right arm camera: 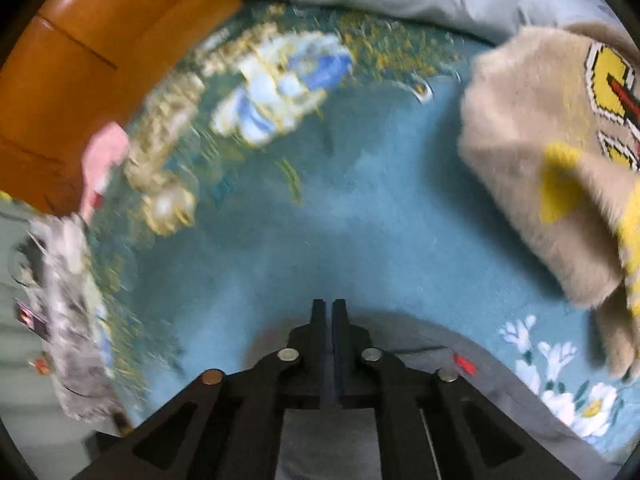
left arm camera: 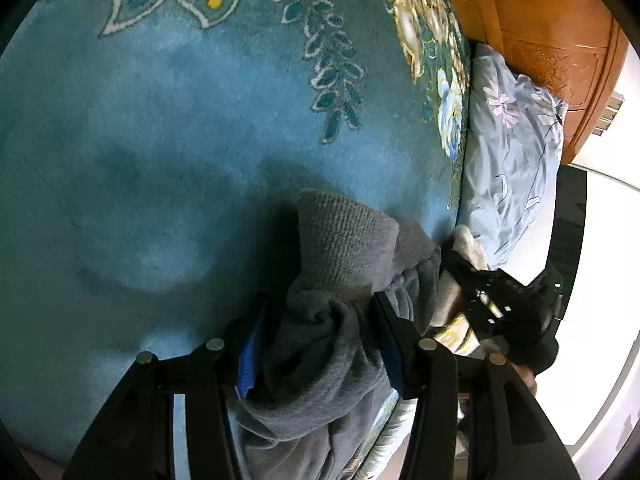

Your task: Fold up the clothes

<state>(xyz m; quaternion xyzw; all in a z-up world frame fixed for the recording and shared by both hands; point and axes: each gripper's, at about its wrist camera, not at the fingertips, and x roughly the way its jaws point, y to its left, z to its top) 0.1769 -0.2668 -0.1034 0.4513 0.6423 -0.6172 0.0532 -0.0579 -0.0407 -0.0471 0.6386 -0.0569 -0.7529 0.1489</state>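
Grey garment (left arm camera: pixel 332 320) bunched between left gripper (left arm camera: pixel 316 320) fingers

Left gripper (left arm camera: pixel 320 312): two matte black moulded arms of triangulated, cut-out frame construction. Each arm carries two round, silver-grey pivot pins on its upper face. The fingers (left arm camera: pixel 390 340) are flat black blades; the inner pad of the left-hand blade is bright blue, the other dark navy.

Right gripper (right arm camera: pixel 329 308): the same black frame with triangular cut-outs. Four round pins show on top, three silver-grey and the outermost on the left copper-toned. The fingers (right arm camera: pixel 318 320) are narrow, straight, square-tipped black blades with a dark blue lining along the inner faces. A thin pale line runs along the right-hand arm.
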